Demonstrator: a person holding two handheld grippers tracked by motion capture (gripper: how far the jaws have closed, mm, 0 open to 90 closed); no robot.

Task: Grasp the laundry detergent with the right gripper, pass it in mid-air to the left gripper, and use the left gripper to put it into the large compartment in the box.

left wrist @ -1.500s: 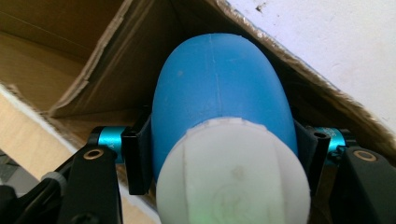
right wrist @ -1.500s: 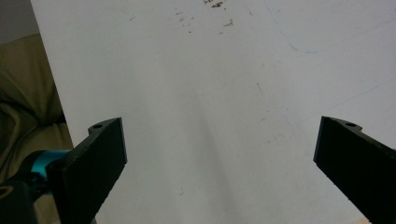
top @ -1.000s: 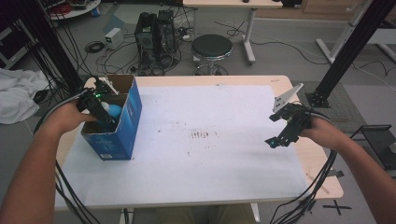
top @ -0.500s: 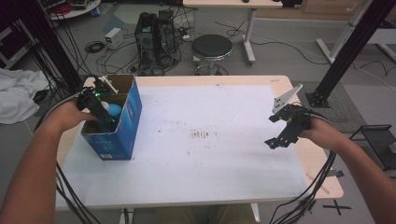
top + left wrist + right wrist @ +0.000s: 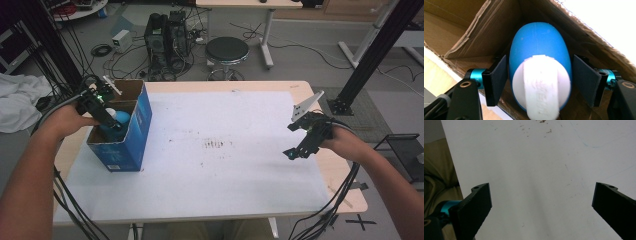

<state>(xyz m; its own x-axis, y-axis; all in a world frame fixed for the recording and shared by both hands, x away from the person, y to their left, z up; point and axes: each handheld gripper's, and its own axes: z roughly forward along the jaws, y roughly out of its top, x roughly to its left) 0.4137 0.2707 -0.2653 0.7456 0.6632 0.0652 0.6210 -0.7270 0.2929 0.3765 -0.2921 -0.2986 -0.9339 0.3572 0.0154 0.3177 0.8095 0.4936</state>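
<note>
A blue egg-shaped object (image 5: pixel 539 47) with a white base and white strap lies inside the cardboard box (image 5: pixel 125 145) at the table's left. My left gripper (image 5: pixel 107 119) reaches down into that box. In the left gripper view its jaws (image 5: pixel 539 67) stand on either side of the blue object (image 5: pixel 119 120). They have just been opening, and the pads stand slightly off its sides. My right gripper (image 5: pixel 290 141) hovers over the right part of the table, wide open. Nothing is between its jaws (image 5: pixel 543 195).
The box has blue outer walls and brown inner flaps (image 5: pixel 499 25). A white sheet (image 5: pixel 225 165) covers most of the wooden table, with small brown specks (image 5: pixel 217 145) at its middle. Cables hang off the near edge. A stool (image 5: pixel 227 50) and computer cases stand beyond the far edge.
Both hands stay where they were in the high view. The left gripper remains in the box over the blue object, and the right gripper holds still.
</note>
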